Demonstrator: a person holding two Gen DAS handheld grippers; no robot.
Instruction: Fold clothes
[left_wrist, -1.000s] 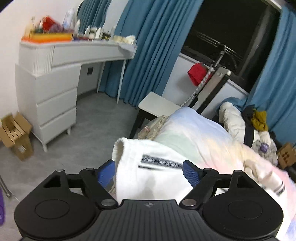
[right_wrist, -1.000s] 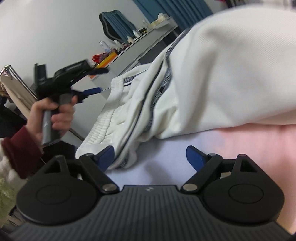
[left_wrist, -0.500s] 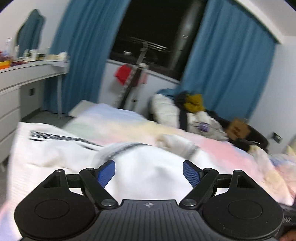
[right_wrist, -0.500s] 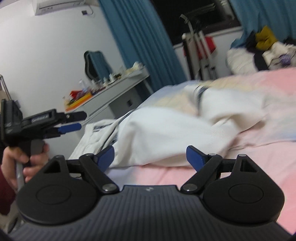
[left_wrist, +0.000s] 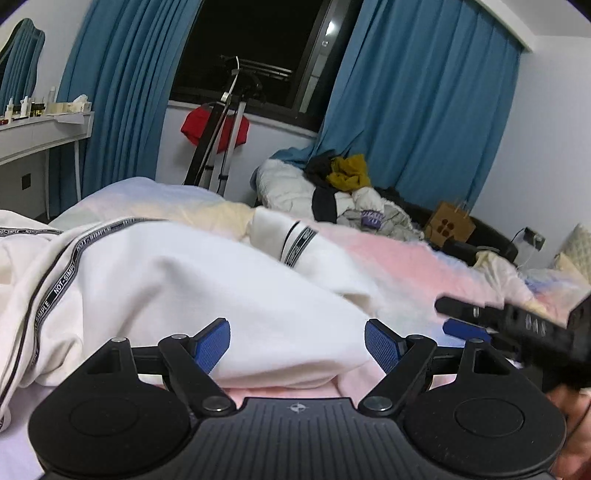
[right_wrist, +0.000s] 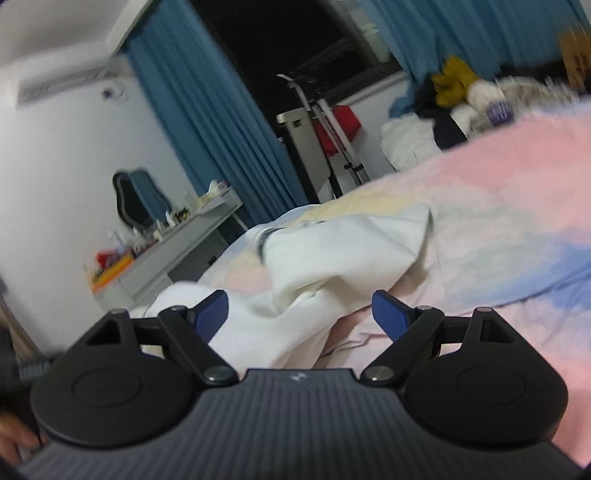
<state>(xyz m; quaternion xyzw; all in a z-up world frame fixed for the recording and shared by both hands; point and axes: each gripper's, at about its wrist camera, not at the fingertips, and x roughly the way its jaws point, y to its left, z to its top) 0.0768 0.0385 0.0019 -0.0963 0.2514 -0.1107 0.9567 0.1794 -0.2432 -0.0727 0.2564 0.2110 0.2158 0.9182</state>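
A white garment (left_wrist: 177, 280) with black lettered stripes lies rumpled on the pastel bed sheet (left_wrist: 399, 266). Its striped cuff (left_wrist: 299, 243) lies toward the far side. My left gripper (left_wrist: 297, 341) is open and empty, just above the garment's near edge. The right gripper (left_wrist: 476, 325) shows at the right of the left wrist view. In the right wrist view my right gripper (right_wrist: 300, 314) is open and empty, over the garment's (right_wrist: 332, 262) near folds. That view is blurred.
A pile of other clothes (left_wrist: 340, 192) lies at the far end of the bed below blue curtains (left_wrist: 417, 110). A drying rack with a red cloth (left_wrist: 214, 127) stands by the window. A white desk (left_wrist: 40, 133) stands at the left. A cardboard box (left_wrist: 448, 227) sits at the back right.
Both grippers swung round toward the window side. The right one moved away from the garment's folds and now hovers over its edge. Both stayed open.
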